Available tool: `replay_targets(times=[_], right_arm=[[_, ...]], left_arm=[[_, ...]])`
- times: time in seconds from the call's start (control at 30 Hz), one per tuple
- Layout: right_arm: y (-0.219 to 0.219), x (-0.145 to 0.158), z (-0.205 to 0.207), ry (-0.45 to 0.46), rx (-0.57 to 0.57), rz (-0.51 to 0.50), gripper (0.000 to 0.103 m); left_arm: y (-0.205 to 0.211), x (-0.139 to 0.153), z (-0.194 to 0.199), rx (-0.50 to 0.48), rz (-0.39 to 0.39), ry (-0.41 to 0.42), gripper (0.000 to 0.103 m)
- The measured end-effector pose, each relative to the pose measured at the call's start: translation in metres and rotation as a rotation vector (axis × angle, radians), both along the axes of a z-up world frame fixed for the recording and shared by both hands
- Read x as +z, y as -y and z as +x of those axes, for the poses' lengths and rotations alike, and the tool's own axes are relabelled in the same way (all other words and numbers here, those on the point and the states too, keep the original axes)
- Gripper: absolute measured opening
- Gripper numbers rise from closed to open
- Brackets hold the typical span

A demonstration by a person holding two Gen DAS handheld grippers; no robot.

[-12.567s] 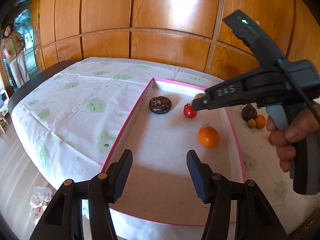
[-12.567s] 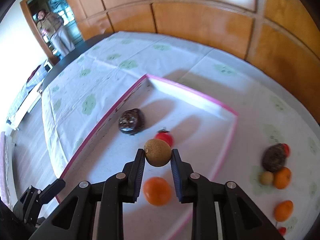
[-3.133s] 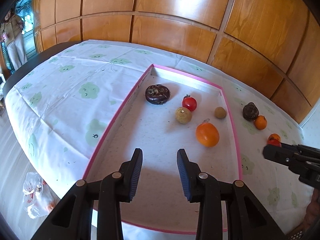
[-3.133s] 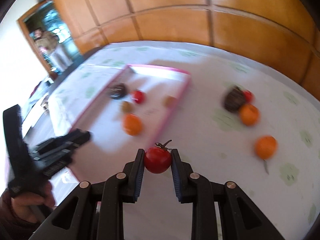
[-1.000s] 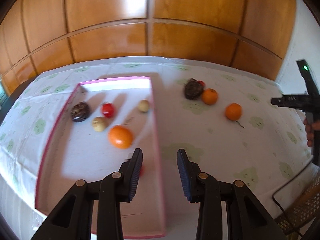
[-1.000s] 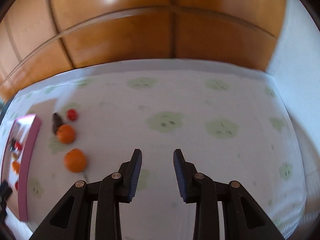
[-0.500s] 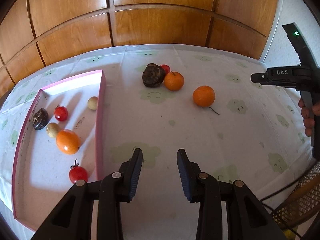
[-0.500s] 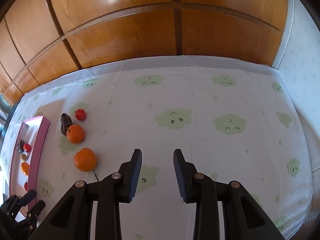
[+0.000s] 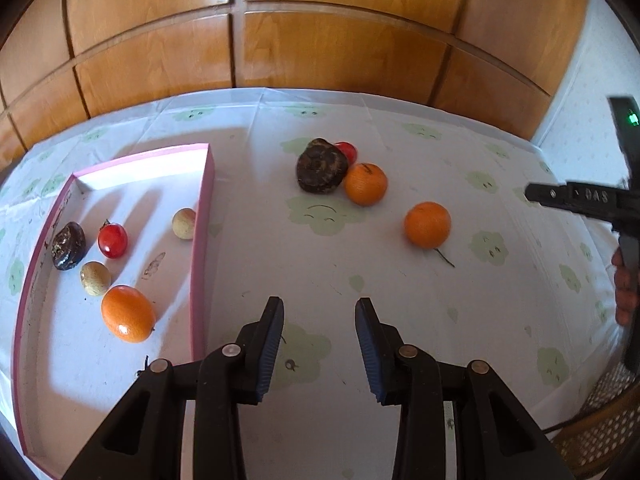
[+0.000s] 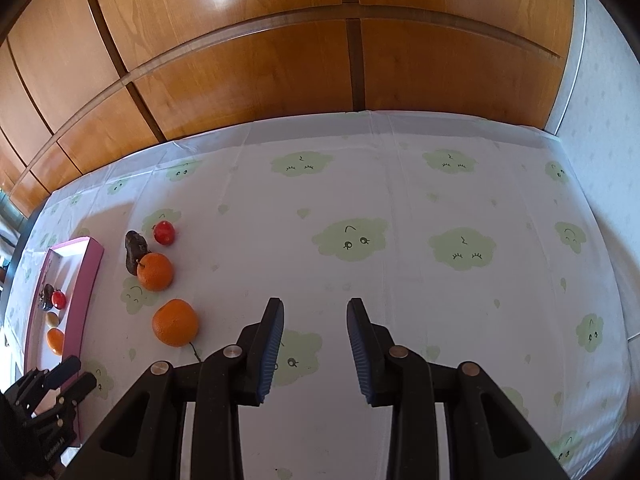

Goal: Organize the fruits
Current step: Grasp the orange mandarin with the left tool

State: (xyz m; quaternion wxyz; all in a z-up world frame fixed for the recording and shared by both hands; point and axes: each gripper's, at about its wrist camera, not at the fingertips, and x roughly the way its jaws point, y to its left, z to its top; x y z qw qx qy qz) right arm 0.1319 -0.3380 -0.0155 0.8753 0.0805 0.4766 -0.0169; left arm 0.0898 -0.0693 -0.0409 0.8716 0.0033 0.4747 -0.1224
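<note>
Left wrist view: between picks — empty left claw (image 9: 319, 340), pads slightly apart, must reach ahead-right to the round orange tangerine (image 9: 427, 225) and widen.

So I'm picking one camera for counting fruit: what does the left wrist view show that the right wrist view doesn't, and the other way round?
Only the left wrist view shows the small pale fruit by the tray's near wall and the person's hand holding the right gripper.

Only the right wrist view shows the tablecloth's far right stretch and the left gripper from outside.

Both show the pink tray, the dark fruit, the two oranges on the cloth and the red tomato behind them.
</note>
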Motion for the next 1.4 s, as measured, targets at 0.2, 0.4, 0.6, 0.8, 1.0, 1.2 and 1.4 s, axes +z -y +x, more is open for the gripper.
replay_targets(times=[0.2, 0.4, 0.6, 0.8, 1.0, 1.2, 1.4], right_arm=[[0.002, 0.0, 0.001, -0.003, -0.009, 0.013, 0.033], [0.004, 0.002, 0.001, -0.001, -0.013, 0.037, 0.033], [0.003, 0.003, 0.002, -0.001, -0.005, 0.076, 0.033], [0.001, 0.003, 0.002, -0.004, 0.001, 0.11, 0.033], [-0.001, 0.002, 0.004, -0.011, 0.011, 0.104, 0.034], [-0.003, 0.0, 0.004, -0.015, 0.02, 0.079, 0.034], [-0.003, -0.003, 0.004, -0.024, 0.021, 0.054, 0.034]], left_arm=[[0.006, -0.002, 0.019, -0.007, -0.07, -0.04, 0.037], [0.024, -0.001, 0.051, 0.022, -0.149, -0.063, 0.038], [0.045, -0.004, 0.089, 0.071, -0.202, -0.08, 0.048], [0.058, -0.013, 0.112, 0.112, -0.158, -0.086, 0.051], [0.063, -0.026, 0.122, 0.125, -0.149, -0.111, 0.041], [0.056, -0.024, 0.114, 0.087, -0.155, -0.087, 0.04], [0.037, -0.012, 0.073, 0.029, -0.106, -0.027, 0.04]])
